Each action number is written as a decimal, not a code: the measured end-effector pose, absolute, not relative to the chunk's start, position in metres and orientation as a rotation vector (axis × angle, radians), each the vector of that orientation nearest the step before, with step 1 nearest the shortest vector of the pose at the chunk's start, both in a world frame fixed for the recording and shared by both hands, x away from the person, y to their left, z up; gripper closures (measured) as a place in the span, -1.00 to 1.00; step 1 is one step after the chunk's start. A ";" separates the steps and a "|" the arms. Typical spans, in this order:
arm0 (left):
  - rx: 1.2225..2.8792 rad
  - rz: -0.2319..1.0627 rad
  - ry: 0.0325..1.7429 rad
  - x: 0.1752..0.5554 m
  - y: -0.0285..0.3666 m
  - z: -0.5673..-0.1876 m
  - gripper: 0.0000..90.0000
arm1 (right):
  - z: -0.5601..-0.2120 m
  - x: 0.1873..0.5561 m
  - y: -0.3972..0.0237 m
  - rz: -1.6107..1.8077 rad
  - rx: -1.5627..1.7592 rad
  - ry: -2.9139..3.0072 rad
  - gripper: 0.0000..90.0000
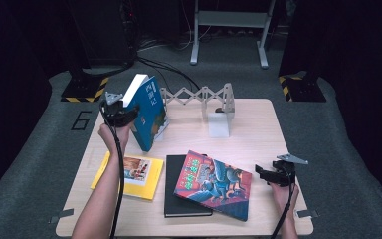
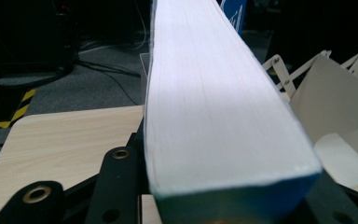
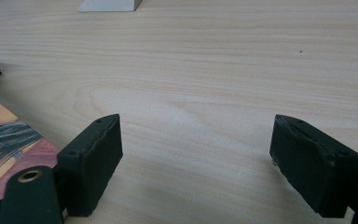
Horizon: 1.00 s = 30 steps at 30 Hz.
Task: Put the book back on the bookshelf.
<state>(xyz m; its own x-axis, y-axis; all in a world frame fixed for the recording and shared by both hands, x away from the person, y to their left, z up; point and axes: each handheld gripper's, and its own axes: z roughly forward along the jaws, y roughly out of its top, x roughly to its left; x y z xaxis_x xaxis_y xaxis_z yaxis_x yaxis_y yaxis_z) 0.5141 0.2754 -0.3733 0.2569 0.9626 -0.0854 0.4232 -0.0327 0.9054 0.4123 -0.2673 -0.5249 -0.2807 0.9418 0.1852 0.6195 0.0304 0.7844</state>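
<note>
Wooden table (image 1: 258, 130): left gripper (image 1: 122, 113) clamps tilted blue book (image 1: 148, 112) beside rack (image 1: 204, 97).

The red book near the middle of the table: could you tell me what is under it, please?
The red book lies tilted across a black book, whose left part and bottom edge show. Its right half rests on the table. Whatever else lies beneath it is covered.

Four books (image 1: 146, 112), one expanding rack (image 1: 204, 97)

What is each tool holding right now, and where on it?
Left tool grips the blue book across its white page edge, at the fore-edge side. Right tool holds nothing; its jaws stand open.
</note>
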 end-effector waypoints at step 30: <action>1.786 0.643 1.322 0.549 0.272 -0.342 0.35 | -0.525 0.413 -0.268 1.132 1.578 1.936 -0.63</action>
